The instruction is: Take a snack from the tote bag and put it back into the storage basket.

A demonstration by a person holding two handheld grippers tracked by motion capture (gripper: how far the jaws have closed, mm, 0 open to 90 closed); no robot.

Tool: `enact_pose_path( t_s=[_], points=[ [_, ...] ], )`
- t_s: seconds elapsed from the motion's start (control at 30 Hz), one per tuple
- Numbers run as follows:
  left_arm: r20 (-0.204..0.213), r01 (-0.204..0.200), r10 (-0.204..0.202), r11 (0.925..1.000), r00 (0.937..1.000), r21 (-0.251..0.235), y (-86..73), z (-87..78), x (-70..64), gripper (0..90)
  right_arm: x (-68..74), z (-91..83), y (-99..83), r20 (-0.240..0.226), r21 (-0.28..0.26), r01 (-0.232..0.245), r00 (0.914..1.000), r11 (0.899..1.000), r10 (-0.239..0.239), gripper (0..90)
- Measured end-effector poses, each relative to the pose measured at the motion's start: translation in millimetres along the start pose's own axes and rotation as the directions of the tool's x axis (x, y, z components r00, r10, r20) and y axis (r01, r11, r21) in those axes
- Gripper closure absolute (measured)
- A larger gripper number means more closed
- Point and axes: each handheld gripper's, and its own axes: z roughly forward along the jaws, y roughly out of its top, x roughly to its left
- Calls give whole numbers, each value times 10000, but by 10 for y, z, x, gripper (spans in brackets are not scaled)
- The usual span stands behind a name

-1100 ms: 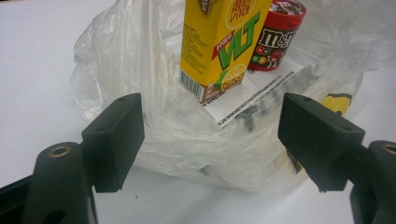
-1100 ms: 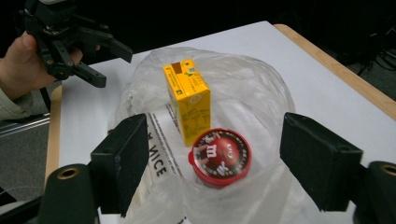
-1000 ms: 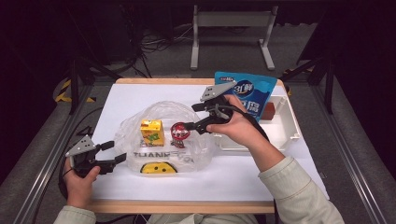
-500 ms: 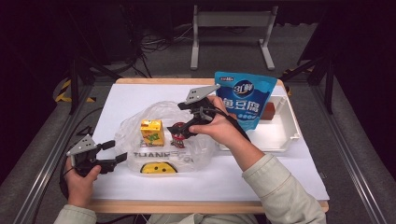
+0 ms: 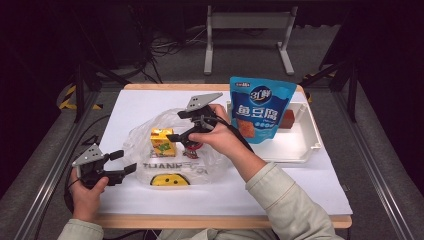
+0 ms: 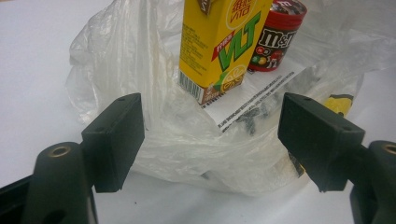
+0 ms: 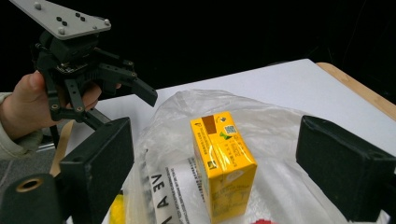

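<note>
A clear plastic bag [image 5: 150, 137] lies on the white table, holding an upright yellow VLT juice carton [image 5: 162, 141] and a red M&M's tub [image 5: 191, 148]. My right gripper [image 5: 178, 126] hovers open over the bag, its jaws on either side of the carton [image 7: 224, 158] without touching it. My left gripper [image 5: 124, 162] rests open at the bag's left edge. In the left gripper view its jaws [image 6: 210, 135] frame crumpled bag plastic [image 6: 140, 70], with the carton [image 6: 219, 46] and the tub [image 6: 278, 37] beyond. The left gripper [image 7: 126, 107] also shows in the right gripper view.
A blue snack pouch [image 5: 260, 112] stands upright at the left end of a white tray [image 5: 300, 145] on the right of the table, with a reddish-brown block [image 5: 287, 119] behind it. The table's wooden front edge [image 5: 225, 220] runs along the near side.
My right gripper has moved left, away from the blue pouch, to a spot over the bag by the carton. The left gripper has stayed put.
</note>
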Motion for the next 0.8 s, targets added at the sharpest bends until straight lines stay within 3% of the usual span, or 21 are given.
enact_pose_path(
  t_s=[0.8],
  points=[
    [52, -26, 26, 10000, 10000, -18, 8, 18, 6, 234, -96, 600, -261, -144, 473, 345, 9993, 9983, -339, 80]
  ],
)
